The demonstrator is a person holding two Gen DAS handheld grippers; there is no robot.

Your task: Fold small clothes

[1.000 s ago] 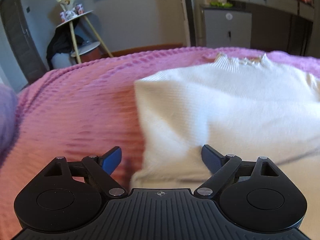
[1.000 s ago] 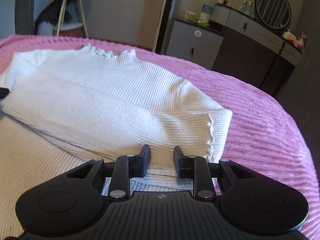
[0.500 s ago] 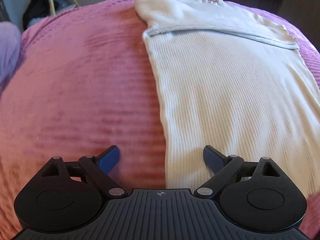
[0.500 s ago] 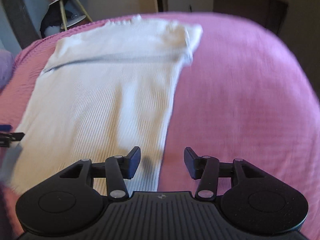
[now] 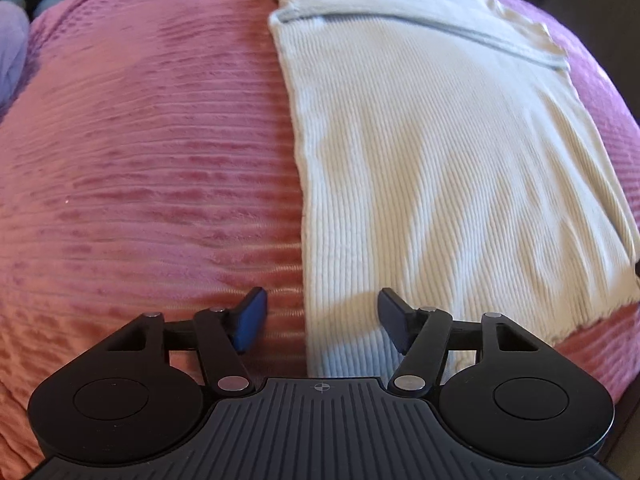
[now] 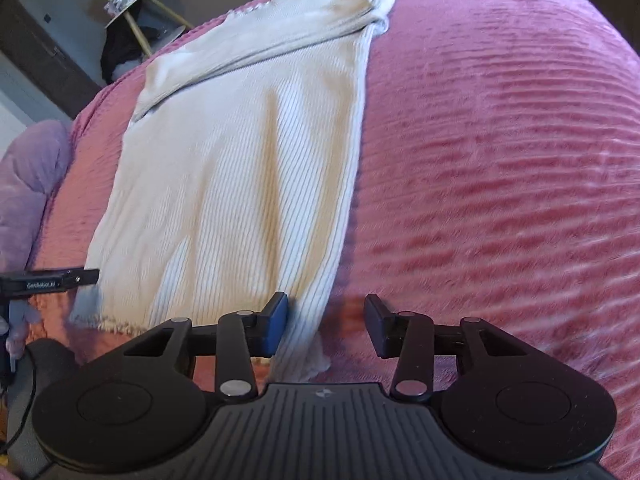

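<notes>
Sweater (image 5: 440, 152) lies flat on the pink bed (image 5: 140, 160), sleeves folded in. Left gripper (image 5: 320, 316) and right gripper (image 6: 326, 320) are both released, straddling its bottom corners, maybe to fold it up.

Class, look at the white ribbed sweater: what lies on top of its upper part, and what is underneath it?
A sleeve lies folded across the sweater near its collar. Underneath, the pink bedspread shows around it; the part directly beneath is covered.

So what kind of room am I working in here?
Most likely a bedroom at home. The white ribbed sweater lies on a soft pink ribbed bedspread, a lilac cushion sits at its left edge, and a small tripod side table with trinkets stands by the wall behind.
</notes>
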